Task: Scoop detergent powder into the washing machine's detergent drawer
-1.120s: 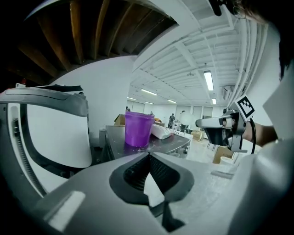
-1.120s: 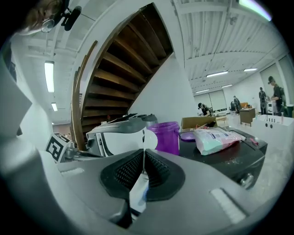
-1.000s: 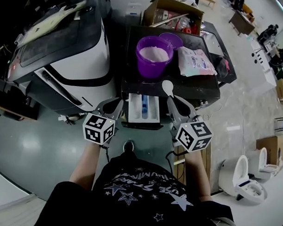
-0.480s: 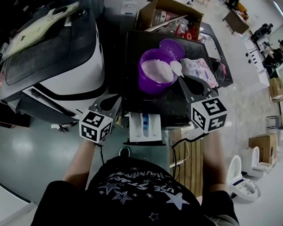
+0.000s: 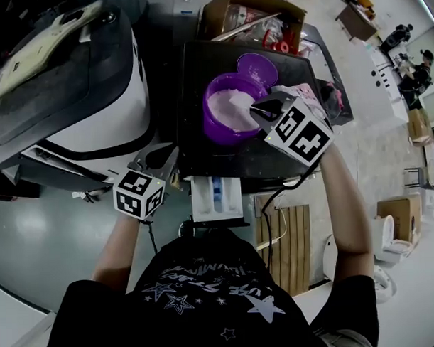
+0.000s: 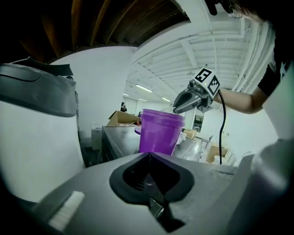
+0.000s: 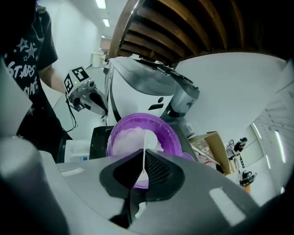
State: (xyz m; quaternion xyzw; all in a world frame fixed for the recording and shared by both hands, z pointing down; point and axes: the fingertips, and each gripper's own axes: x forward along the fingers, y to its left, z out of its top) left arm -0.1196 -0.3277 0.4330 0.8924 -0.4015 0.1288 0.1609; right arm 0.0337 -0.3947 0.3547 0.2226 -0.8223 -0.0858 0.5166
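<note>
Jaws of the right gripper [image 5: 261, 107] pinching the spoon [image 7: 144, 147] over the tub [image 5: 214, 131]; of the left gripper [image 5: 159, 158], closed, empty. Risking spilling powder [image 5: 229, 105] onto the counter [image 5: 192, 85] by overfilling or tilting.

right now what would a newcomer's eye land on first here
The purple bucket of white powder stands out on the dark machine top, with the right tool over it, shut on a white spoon. Below, at the front edge, the white detergent drawer stands open, and the left tool hangs shut and empty to its left.
</note>
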